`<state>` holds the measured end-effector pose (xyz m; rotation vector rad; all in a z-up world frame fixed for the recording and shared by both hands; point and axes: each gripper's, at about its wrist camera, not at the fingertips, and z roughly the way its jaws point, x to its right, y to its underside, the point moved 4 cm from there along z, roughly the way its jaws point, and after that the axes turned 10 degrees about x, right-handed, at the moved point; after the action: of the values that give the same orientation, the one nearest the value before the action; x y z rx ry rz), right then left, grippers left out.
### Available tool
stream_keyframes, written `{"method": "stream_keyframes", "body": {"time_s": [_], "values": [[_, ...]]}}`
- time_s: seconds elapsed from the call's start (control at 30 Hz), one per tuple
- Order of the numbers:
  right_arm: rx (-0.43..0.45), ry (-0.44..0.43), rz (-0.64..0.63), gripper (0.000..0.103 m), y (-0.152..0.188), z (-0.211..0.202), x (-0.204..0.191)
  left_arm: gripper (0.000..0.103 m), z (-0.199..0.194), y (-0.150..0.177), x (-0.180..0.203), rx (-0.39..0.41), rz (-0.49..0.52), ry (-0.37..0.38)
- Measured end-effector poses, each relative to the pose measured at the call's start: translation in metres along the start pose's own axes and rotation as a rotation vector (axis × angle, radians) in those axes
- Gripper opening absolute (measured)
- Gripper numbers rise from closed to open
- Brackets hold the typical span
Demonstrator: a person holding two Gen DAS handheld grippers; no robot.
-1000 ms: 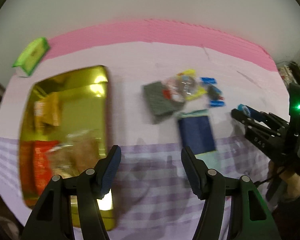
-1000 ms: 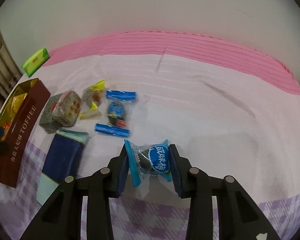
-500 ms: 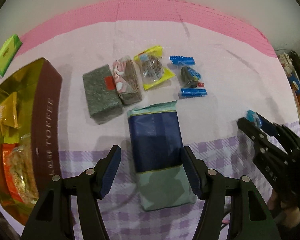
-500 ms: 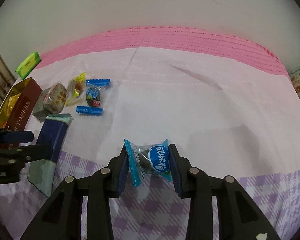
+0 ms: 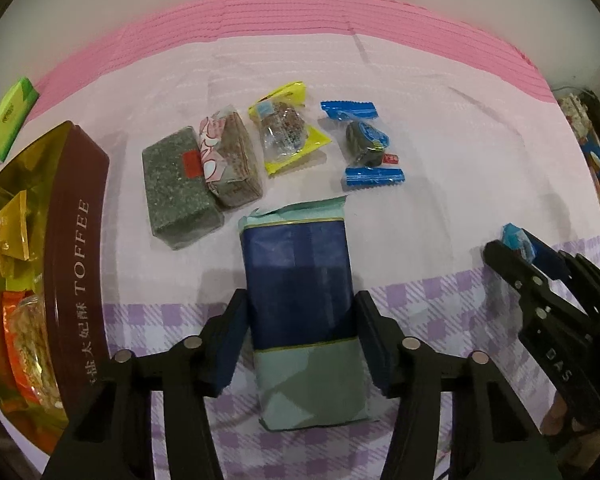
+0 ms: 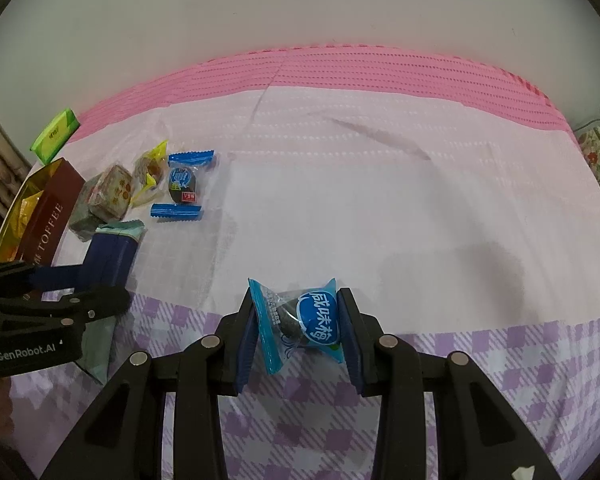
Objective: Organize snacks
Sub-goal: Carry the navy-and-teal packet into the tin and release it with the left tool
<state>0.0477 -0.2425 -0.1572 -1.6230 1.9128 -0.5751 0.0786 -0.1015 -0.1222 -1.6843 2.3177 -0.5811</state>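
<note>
A navy and teal packet (image 5: 296, 264) lies flat on the cloth between the fingers of my left gripper (image 5: 300, 320). The jaws are closing and the blue pads touch both long sides of the packet. My right gripper (image 6: 298, 320) is shut on a blue wrapped plum candy (image 6: 312, 320), held a little above the checked part of the cloth. That gripper shows at the right edge of the left wrist view (image 5: 516, 248). A brown TOFFEE tin (image 5: 80, 240) with a gold inside stands at the left and holds several snacks.
Beyond the packet lie a grey-green block (image 5: 176, 188), a pink-wrapped block (image 5: 230, 156), a yellow-wrapped candy (image 5: 286, 128) and a blue plum candy (image 5: 366, 140). A green packet (image 5: 8, 118) sits at the far left. Pink cloth stretches bare to the right (image 6: 380, 200).
My left gripper moved right from over the tin and sank over the navy packet, and its jaws narrowed onto the packet's sides. The right gripper drifted right, still holding the candy.
</note>
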Motion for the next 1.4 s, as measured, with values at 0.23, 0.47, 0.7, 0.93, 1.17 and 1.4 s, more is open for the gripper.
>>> {"method": "stream_keyframes", "body": {"time_s": [0.23,0.47,0.7,0.93,1.17,1.4], "values": [[0.0,0.009,-0.008,0.035,0.0,0.0,-0.002,0.05,-0.012,0.008,0.006,0.017,0.043,-0.001],[-0.002,0.021,-0.017,0.036,0.001,0.001,-0.005,0.05,-0.036,0.011,0.004,0.043,0.062,0.007],[-0.003,0.029,-0.019,0.036,0.001,0.001,-0.006,0.05,-0.073,-0.007,-0.033,0.112,0.04,-0.024],[-0.007,0.037,-0.027,0.036,0.001,0.002,-0.007,0.05,-0.103,-0.014,-0.097,0.161,0.008,-0.125],[-0.014,0.051,-0.031,0.036,0.0,0.002,-0.009,0.05,-0.117,-0.004,-0.18,0.156,-0.087,-0.242],[-0.022,0.063,-0.034,0.036,0.0,0.003,-0.012,0.05,-0.109,0.011,-0.235,0.105,-0.122,-0.327]]}}
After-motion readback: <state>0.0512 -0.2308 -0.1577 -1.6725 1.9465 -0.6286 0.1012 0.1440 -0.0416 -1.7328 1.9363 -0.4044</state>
